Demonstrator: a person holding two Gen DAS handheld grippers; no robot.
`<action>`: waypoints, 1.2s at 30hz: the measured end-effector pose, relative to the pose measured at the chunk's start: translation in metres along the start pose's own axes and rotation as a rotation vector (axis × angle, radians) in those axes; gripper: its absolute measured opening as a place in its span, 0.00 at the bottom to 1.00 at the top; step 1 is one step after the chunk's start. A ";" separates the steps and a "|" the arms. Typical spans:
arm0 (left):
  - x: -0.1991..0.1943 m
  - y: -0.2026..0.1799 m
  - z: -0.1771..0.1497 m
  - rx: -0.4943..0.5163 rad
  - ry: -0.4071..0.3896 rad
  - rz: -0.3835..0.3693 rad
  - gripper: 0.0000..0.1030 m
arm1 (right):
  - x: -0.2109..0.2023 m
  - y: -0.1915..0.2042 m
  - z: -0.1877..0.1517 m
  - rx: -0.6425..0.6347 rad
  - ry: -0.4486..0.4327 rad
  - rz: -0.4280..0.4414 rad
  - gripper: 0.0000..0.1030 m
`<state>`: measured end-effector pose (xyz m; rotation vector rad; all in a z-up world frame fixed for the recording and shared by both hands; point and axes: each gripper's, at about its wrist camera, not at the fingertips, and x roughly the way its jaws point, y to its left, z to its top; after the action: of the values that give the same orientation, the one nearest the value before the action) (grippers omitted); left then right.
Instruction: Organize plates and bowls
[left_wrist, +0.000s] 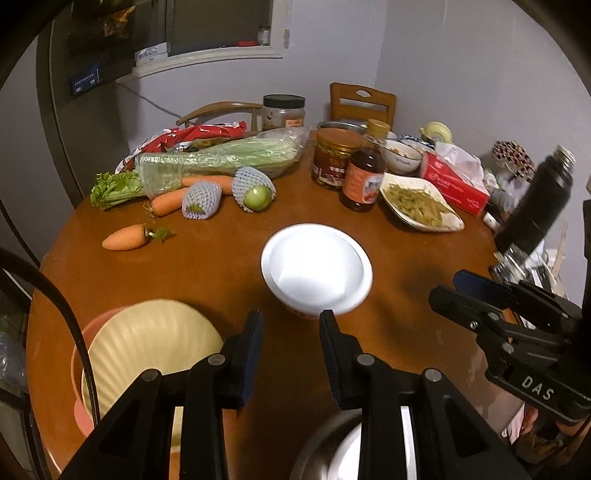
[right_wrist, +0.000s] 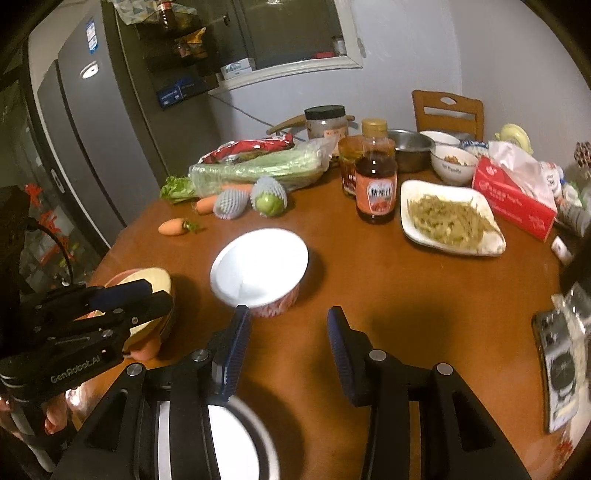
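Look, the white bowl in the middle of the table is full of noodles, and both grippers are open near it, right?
Not quite. The white bowl is empty, as the left wrist view shows. The noodle-like food sits on the white square plate farther back. Both the left gripper and the right gripper are open near it.

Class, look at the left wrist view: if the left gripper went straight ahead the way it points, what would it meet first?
Most likely the white bowl with the red patterned side; the left gripper is open and aimed at its near rim, though depth is uncertain.
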<state>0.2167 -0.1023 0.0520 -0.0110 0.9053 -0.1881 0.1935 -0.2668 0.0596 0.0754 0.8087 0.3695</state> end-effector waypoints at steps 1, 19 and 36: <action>0.004 0.001 0.004 -0.009 0.006 0.001 0.30 | 0.003 -0.001 0.004 -0.004 0.004 -0.002 0.43; 0.071 0.011 0.029 -0.067 0.109 0.022 0.30 | 0.082 -0.017 0.031 -0.035 0.109 0.020 0.43; 0.101 0.008 0.028 -0.073 0.170 0.004 0.30 | 0.118 -0.010 0.032 -0.095 0.153 0.039 0.37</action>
<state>0.3007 -0.1136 -0.0103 -0.0619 1.0808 -0.1539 0.2937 -0.2328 -0.0026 -0.0260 0.9411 0.4538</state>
